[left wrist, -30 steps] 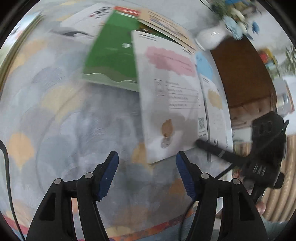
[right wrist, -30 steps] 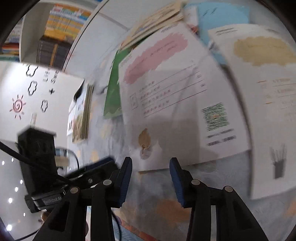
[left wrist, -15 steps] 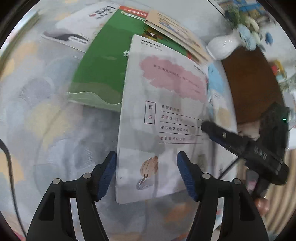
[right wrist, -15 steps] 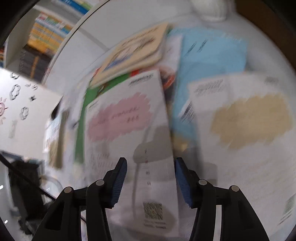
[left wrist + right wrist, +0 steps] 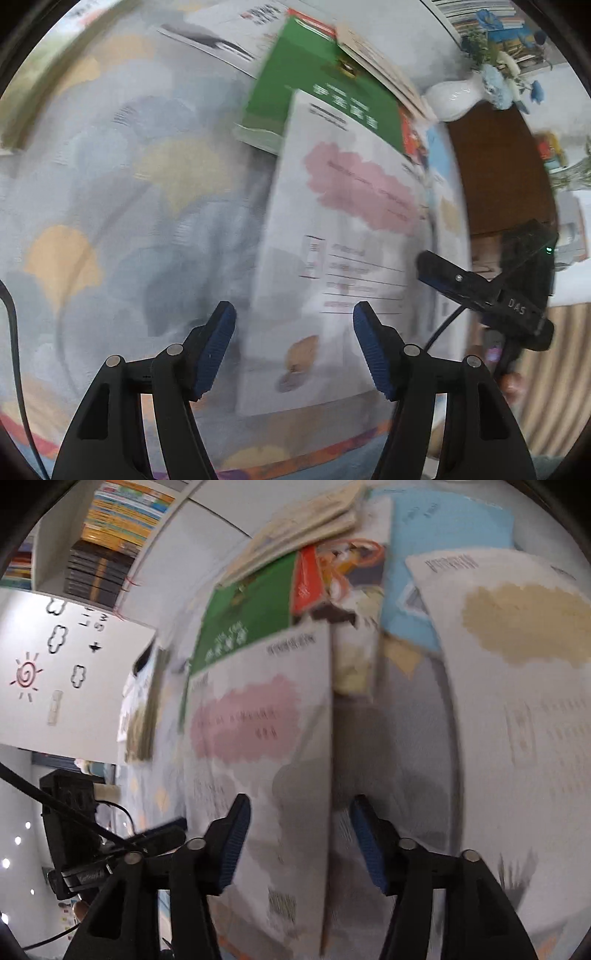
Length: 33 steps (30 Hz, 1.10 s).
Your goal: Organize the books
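A white book with a pink patch [image 5: 343, 236] lies on the patterned cloth, overlapping a green book [image 5: 321, 88]. My left gripper [image 5: 293, 343] is open, its jaws standing either side of the book's near left part. My right gripper [image 5: 299, 842] is open over the same pink-patch book [image 5: 258, 738], astride its right edge; it also shows at the right in the left wrist view [image 5: 480, 288]. A white book with a tan patch [image 5: 517, 646] lies to the right, a light blue book [image 5: 436, 535] behind it.
A beige book [image 5: 306, 520] and a red-orange book [image 5: 332, 576] lie on the pile at the back. A white vase with flowers [image 5: 458, 96] stands beyond the books beside a brown wooden surface [image 5: 498, 166]. A thin stack of booklets [image 5: 144, 709] lies at the left.
Both grippers have shifted over the pink-patch book. The right gripper has moved so that the book's right edge now lies between its jaws. Both stay open.
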Tool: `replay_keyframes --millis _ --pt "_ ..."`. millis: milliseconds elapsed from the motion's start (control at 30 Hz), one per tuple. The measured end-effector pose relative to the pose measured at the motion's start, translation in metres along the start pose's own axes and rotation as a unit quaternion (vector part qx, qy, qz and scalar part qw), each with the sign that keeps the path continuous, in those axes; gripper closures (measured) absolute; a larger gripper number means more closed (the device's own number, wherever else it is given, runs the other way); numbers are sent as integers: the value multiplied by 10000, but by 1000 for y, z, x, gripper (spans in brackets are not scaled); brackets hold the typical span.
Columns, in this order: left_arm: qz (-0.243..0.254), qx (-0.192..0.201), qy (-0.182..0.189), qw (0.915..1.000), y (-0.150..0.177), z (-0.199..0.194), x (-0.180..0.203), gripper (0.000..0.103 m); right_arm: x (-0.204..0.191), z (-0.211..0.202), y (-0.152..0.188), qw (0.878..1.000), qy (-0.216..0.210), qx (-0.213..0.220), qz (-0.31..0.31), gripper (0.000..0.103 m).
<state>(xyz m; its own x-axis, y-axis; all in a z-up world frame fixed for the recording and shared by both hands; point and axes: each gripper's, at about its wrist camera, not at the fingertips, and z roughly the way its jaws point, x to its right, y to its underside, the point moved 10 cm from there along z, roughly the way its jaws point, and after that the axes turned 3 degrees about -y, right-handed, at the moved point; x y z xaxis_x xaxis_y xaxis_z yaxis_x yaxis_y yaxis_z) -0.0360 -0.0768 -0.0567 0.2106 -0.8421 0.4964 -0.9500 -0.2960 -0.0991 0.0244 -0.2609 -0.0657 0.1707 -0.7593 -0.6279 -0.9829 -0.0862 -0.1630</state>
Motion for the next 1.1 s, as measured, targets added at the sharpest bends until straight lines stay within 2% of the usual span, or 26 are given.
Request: replay_keyframes --millis 33,133,233,300,367,500,567,700,800,867,933,1033,1100 --pt "30 -60 23 10000 1 5 3 40 -3 0 0 10000 -79 -8 -19 35" --pt "285 -71 -65 9995 0 10 10 39 -15 2 7 9984 -547 -97 121 36" --pt "196 -108 266 9994 1 4 5 39 -28 -7 18 9955 -908 -55 256 36" --pt "93 -189 541 9983 1 4 4 39 -52 -24 20 9837 -1747 51 435 38" --pt "28 -250 735 9970 2 3 4 38 -81 -41 19 9761 -2141 197 315 39" --pt "-423 -51 1035 9937 2 -34 -26 40 -147 -42 22 9820 -1811 209 -488 38" --pt "-655 262 939 9931 0 -62 -55 40 -188 -35 23 9793 -1814 213 -874 38" --pt "-1088 1008 453 9879 -6 -119 -122 40 -258 -13 32 9675 -2156 139 -1312 38" --pt "-1265 1343 124 9828 -7 -144 -159 40 -286 23 51 9632 -2283 -245 -1399 38" --pt "-1395 1441 -14 9797 -3 -153 -186 40 -294 55 64 9651 -2132 -548 -1419 38" --pt "-1438 1393 -97 9797 3 -149 -197 40 -291 77 78 9695 -1851 -722 -1434 38" --pt "-1265 1081 -87 9860 8 -121 -191 40 -276 103 85 9798 -843 -605 -1707 38" --pt "-1024 944 -139 9902 4 -107 -185 40 -253 114 83 9816 186 -420 -1851 44"
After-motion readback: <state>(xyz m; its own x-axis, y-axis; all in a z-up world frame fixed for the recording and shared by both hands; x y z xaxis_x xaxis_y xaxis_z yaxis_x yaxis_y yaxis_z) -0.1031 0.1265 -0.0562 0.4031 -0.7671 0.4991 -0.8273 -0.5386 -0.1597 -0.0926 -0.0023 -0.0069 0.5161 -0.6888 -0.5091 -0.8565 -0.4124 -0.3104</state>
